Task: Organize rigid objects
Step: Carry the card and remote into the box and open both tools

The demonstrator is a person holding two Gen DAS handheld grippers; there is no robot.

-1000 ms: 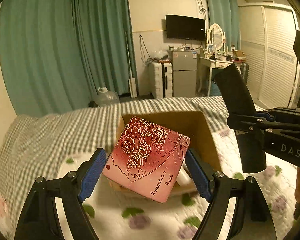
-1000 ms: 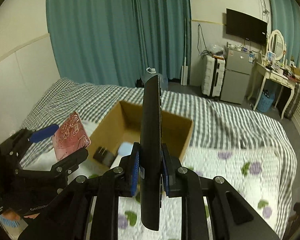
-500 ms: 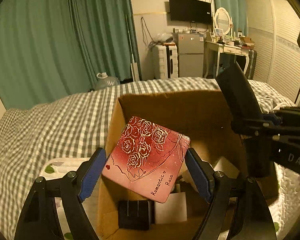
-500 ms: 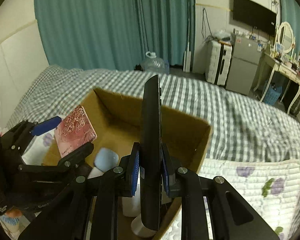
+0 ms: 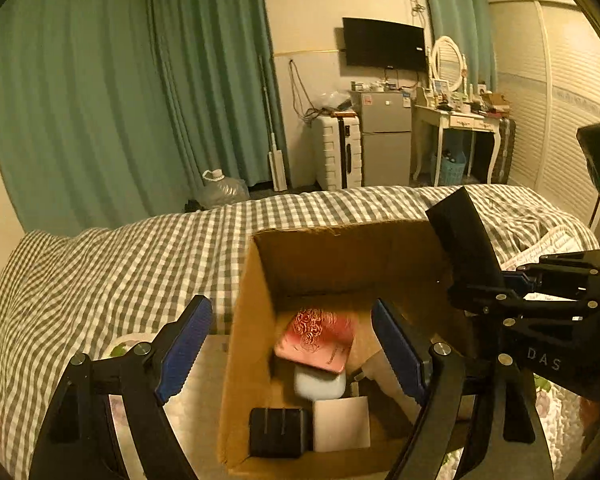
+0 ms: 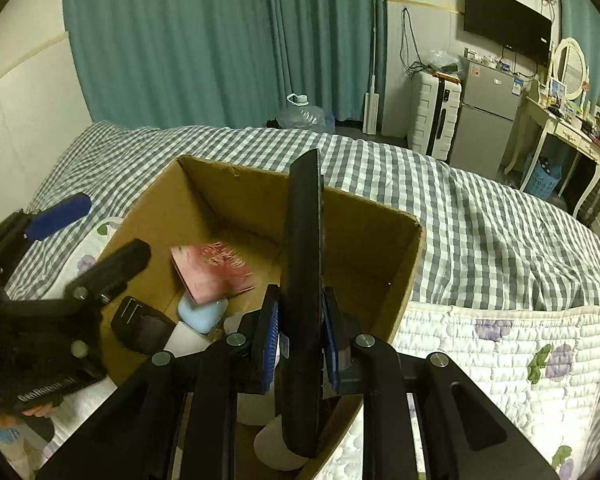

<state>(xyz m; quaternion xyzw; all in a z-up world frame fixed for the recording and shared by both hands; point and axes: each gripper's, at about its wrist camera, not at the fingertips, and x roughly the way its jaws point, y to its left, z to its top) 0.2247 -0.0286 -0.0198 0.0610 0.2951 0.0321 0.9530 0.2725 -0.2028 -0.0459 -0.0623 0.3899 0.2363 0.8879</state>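
Where left gripper (image 5: pixel 292 344) clamped the pink tin (image 5: pixel 316 340) a second ago, now spread empty; tin blurred, probably dropping into box (image 5: pixel 340 240) below. Right gripper (image 6: pixel 300 336) clamps black slab (image 6: pixel 302 280), next in.

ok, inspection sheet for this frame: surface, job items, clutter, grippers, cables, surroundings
Surface: bed with checked cover and floral quilt.
Job's things: cardboard box open; pink rose tin, blurred, inside it above a pale blue item, black case and white box.
Clutter: nothing seen.
Grippers: left gripper open, over the box; right gripper shut on black flat object.
Cables: wires on wall beside TV.
Surroundings: teal curtains, fridge, suitcase.
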